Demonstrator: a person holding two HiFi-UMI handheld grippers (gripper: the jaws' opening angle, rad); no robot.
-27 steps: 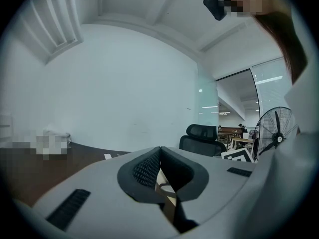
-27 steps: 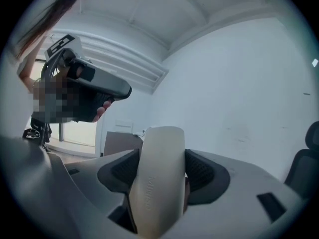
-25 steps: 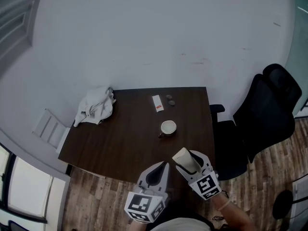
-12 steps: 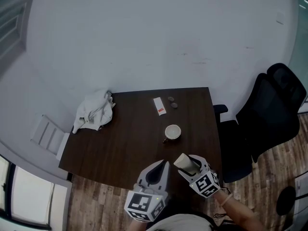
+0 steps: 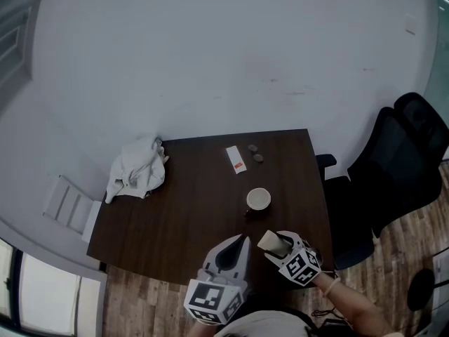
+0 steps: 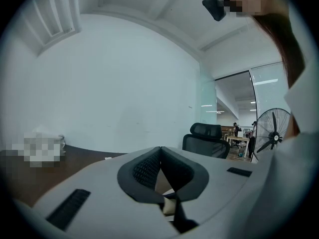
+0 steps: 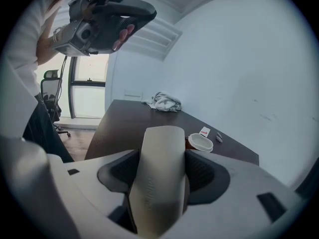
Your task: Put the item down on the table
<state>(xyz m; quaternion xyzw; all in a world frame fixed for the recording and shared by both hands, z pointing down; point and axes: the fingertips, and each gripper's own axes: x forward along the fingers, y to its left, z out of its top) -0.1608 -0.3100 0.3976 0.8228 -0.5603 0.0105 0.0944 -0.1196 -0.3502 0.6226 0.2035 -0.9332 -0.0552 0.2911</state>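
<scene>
A rounded beige case [image 7: 159, 173] sits clamped between the pads of my right gripper [image 5: 271, 242], over the near right part of the dark wooden table [image 5: 175, 209]. In the head view the beige case [image 5: 268, 241] pokes out past the jaws, just short of a white-lidded cup [image 5: 258, 199]. My left gripper [image 5: 240, 241] hovers beside it at the table's near edge, its jaws shut with nothing in them. In the left gripper view the left gripper [image 6: 160, 151] shows its black pads meeting at the tips.
A crumpled white cloth [image 5: 137, 168] lies at the far left corner. A white packet with a red mark [image 5: 236, 159] and two small round objects [image 5: 255, 153] lie near the far edge. A black office chair [image 5: 407, 167] stands right of the table; a floor fan [image 6: 274, 133] stands farther off.
My right gripper has sunk toward the table with the beige case still in it and tipped further down. The left gripper has shifted sideways a little, still shut.
</scene>
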